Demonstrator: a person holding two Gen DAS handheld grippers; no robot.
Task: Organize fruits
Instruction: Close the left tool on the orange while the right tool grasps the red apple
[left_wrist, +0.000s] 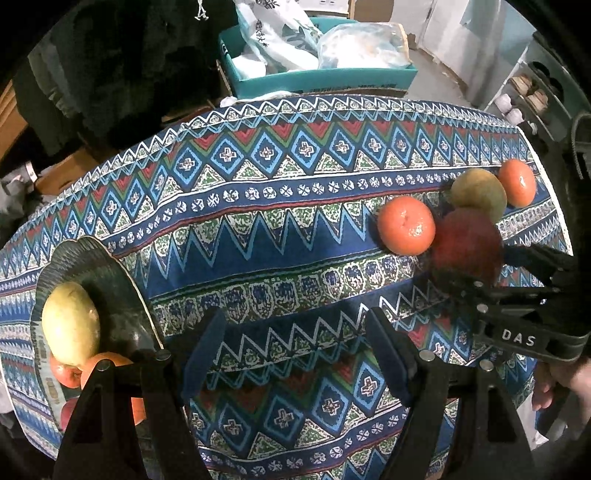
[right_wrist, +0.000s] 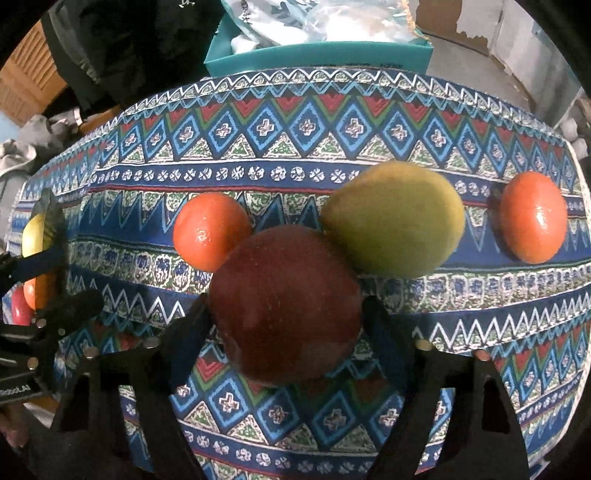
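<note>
Red apple (right_wrist: 286, 306) btwn right gripper (right_wrist: 286, 328) fingers, axis unclear.

Dark red apple (right_wrist: 284, 306) mid-table, touching green mango (right_wrist: 393, 219); oranges (right_wrist: 210, 229) alongside

The right tool (right_wrist: 286, 314) had its two dark fingers (right_wrist: 188, 332) pressed against either side of a round dark-red apple (right_wrist: 284, 302), which sat low in the middle of the view above the desk's blue, red and green zigzag-patterned cloth (right_wrist: 295, 147). Just behind the apple lay a large green-yellow mango (right_wrist: 395, 221), touching or nearly touching it, and a glossy orange tangerine (right_wrist: 210, 229) at its left. A second orange tangerine (right_wrist: 533, 216) rested apart to the right. At the far left edge, the left tool (right_wrist: 48, 321) reached in beside a partly hidden yellow fruit (right_wrist: 33, 236).
</note>
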